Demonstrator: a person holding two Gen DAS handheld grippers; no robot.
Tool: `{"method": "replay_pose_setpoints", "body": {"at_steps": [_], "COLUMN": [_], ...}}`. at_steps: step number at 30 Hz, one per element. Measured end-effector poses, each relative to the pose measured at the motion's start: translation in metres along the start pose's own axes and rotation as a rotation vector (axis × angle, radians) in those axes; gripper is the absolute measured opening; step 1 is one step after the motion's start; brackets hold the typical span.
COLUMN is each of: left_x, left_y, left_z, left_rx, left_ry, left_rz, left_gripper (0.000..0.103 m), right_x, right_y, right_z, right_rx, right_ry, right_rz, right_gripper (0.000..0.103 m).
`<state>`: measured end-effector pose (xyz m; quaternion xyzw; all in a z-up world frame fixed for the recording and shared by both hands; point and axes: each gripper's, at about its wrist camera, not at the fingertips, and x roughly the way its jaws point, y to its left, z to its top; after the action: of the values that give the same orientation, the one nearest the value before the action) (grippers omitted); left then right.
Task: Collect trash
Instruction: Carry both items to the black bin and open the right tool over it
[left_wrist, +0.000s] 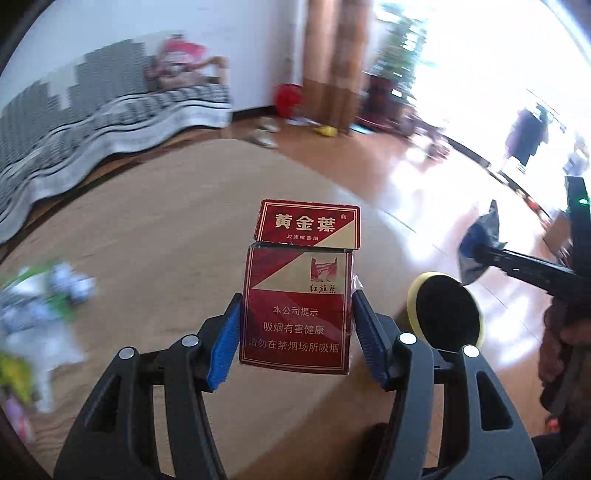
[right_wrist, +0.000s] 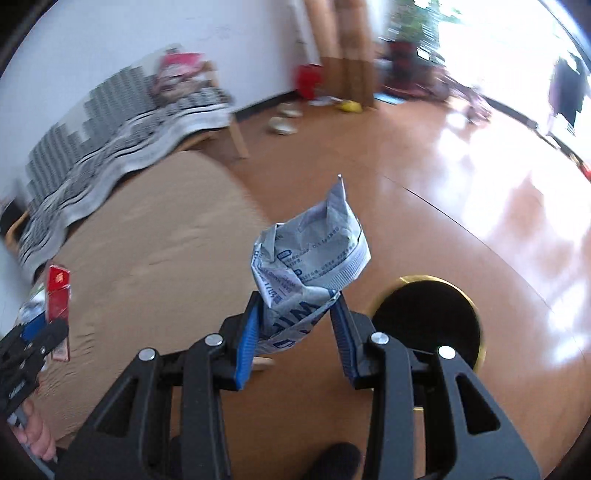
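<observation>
My left gripper (left_wrist: 295, 328) is shut on a red cigarette pack (left_wrist: 295, 295) with gold Chinese lettering, held upright above the tan table; its lid is slightly ajar. My right gripper (right_wrist: 299, 325) is shut on a crumpled grey-blue wrapper (right_wrist: 306, 254), held over the floor. A yellow-rimmed bin with a black opening (left_wrist: 447, 317) sits on the floor just right of the pack; in the right wrist view the bin (right_wrist: 428, 317) is just right of the wrapper. The right gripper with its wrapper (left_wrist: 480, 243) shows at the right of the left view. The pack (right_wrist: 57, 291) shows at the left of the right view.
Loose wrappers and bags (left_wrist: 40, 306) lie on the tan table (left_wrist: 147, 229) at the left. A sofa with a striped grey cover (left_wrist: 92, 122) stands behind. Slippers (right_wrist: 284, 118) and a red bucket (left_wrist: 288, 98) are on the glossy wooden floor (right_wrist: 480, 206) near the wall.
</observation>
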<state>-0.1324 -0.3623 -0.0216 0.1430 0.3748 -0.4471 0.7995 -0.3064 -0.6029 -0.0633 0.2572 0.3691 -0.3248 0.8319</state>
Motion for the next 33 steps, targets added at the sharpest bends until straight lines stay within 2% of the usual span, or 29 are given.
{"method": "replay_pose_setpoints", "body": {"at_steps": [4,6,9,11,17,23,24,26,27,33], "left_x": [0.040,0.060,0.086,0.102,0.148,0.164,0.170,0.174,0.177,0.197], "left_y": [-0.071,-0.107,-0.147,-0.167,-0.179,-0.195,-0.199,-0.199,-0.201,-0.206], "left_z": [0.009,0.011,0.002,-0.006,0.000,0.002,0.001,0.001,0.001,-0.005], "left_rx": [0.053,0.082,0.131,0.179,0.193,0.231,0.233,0.232,0.228,0.203], "left_ry": [0.033,0.049,0.085,0.110,0.165,0.161,0.163,0.170,0.177,0.241], "left_rz": [-0.105,-0.165,-0.225,-0.241,-0.278,-0.283,-0.285,-0.289,-0.293,-0.352], "left_gripper": [0.057,0.057,0.057,0.057,0.057,0.057,0.057,0.057,0.057,0.057], "right_x": [0.019,0.029,0.046,0.053,0.072,0.078,0.079,0.077,0.074,0.062], "right_y": [-0.072,-0.095,-0.144,-0.163,-0.189,-0.181,-0.183,-0.185,-0.186,-0.200], "right_z": [-0.009,-0.011,-0.021,-0.032,-0.037,-0.030,-0.030,-0.031,-0.031,-0.036], "right_rx": [0.104,0.137,0.221,0.252,0.288,0.297,0.298,0.302,0.305,0.353], "right_ry": [0.060,0.099,0.163,0.200,0.250,0.244,0.239,0.228,0.213,0.186], "right_rz": [-0.083,-0.112,-0.140,-0.152,-0.188,-0.197,-0.196,-0.200,-0.206,-0.233], "right_gripper": [0.038,0.038,0.038,0.038,0.039,0.040,0.042,0.069,0.073,0.077]}}
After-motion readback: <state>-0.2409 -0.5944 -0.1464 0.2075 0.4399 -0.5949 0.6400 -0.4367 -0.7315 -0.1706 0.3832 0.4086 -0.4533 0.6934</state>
